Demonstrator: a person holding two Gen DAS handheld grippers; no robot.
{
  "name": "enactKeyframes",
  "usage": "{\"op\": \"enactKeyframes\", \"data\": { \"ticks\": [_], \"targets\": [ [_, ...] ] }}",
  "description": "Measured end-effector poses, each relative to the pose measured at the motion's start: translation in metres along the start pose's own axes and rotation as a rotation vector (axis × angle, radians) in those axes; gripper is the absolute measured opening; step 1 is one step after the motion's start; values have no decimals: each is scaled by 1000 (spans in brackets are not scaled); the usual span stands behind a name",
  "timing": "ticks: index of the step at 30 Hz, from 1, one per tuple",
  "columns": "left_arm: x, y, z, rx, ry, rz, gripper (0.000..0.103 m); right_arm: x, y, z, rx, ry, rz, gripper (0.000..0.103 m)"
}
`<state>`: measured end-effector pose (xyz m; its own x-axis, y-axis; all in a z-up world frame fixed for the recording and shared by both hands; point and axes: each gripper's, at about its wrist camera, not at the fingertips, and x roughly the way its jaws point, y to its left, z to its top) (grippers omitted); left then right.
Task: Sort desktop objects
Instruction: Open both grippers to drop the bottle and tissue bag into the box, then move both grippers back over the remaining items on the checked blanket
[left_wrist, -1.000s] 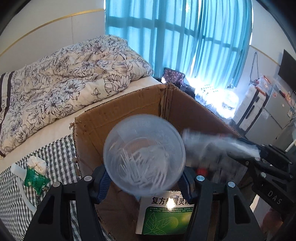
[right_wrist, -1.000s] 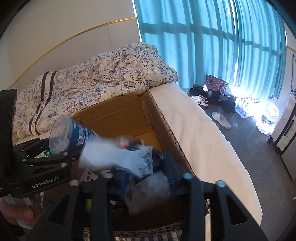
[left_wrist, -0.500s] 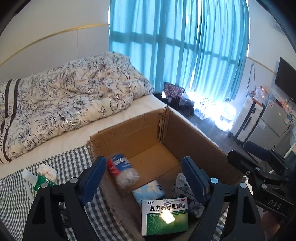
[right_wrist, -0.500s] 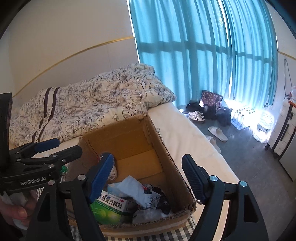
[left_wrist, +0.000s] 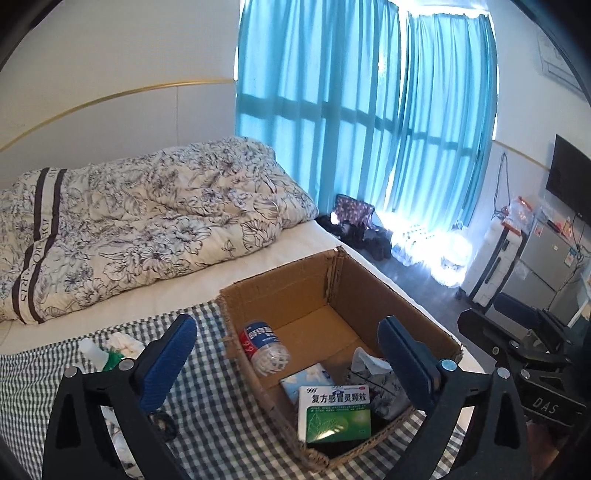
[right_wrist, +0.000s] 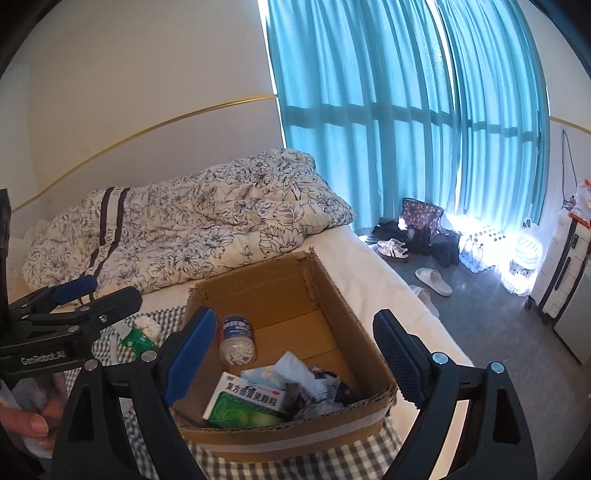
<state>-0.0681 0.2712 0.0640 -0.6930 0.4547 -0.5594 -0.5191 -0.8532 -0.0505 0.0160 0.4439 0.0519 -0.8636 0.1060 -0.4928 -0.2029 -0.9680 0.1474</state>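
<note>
Nearest the left wrist camera, the left claw (left_wrist: 286, 363) stands wide apart with nothing between its blue pads; the right claw (right_wrist: 293, 356) is likewise spread and empty, hanging above the near end of the cardboard box (right_wrist: 373, 400); the right claw's black frame also shows at the right edge of the left view (left_wrist: 524, 354), and the left one at the left edge of the right view (right_wrist: 74, 314), with a person's fingers (right_wrist: 35, 421) below it.

The box sits on a green-and-white checked cloth (left_wrist: 229, 421) spread over the bed; inside it, at the near end, lies a green-and-white medicine carton (left_wrist: 334, 413) with Chinese print, leaning against the near wall; just behind it a light blue tissue pack (left_wrist: 308, 376) and, to its right, a crumpled dark patterned bag with white tissue (left_wrist: 373, 373); further in, against the left wall, a clear plastic jar of cotton swabs (left_wrist: 266, 347) lies on its side, its blue-and-red label uppermost.

Left of the box, on the cloth, rests a green-and-white packet (left_wrist: 114, 350) beside a small white bottle (left_wrist: 88, 349); beyond, a floral quilt (left_wrist: 147, 225) is heaped on the white sheet; furthest off hang turquoise curtains (left_wrist: 362, 122), with shoes and slippers (right_wrist: 413, 258) on the floor below.
</note>
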Motion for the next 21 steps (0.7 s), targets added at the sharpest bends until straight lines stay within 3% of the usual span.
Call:
{"op": "enactKeyframes", "data": {
  "ticks": [8, 10, 17, 21],
  "targets": [
    [-25, 32, -13, -35, 10, 53, 103, -11, 23, -5, -10, 4, 19, 96],
    [-31, 41, -16, -46, 11, 67, 103, -12, 29, -7, -10, 8, 32, 103],
    [-52, 71, -30, -61, 5, 136, 103, -3, 52, -20, -10, 50, 104, 103],
    [-62, 92, -38, -74, -3, 178, 103, -1, 78, -23, -77, 54, 135, 103]
  ]
}}
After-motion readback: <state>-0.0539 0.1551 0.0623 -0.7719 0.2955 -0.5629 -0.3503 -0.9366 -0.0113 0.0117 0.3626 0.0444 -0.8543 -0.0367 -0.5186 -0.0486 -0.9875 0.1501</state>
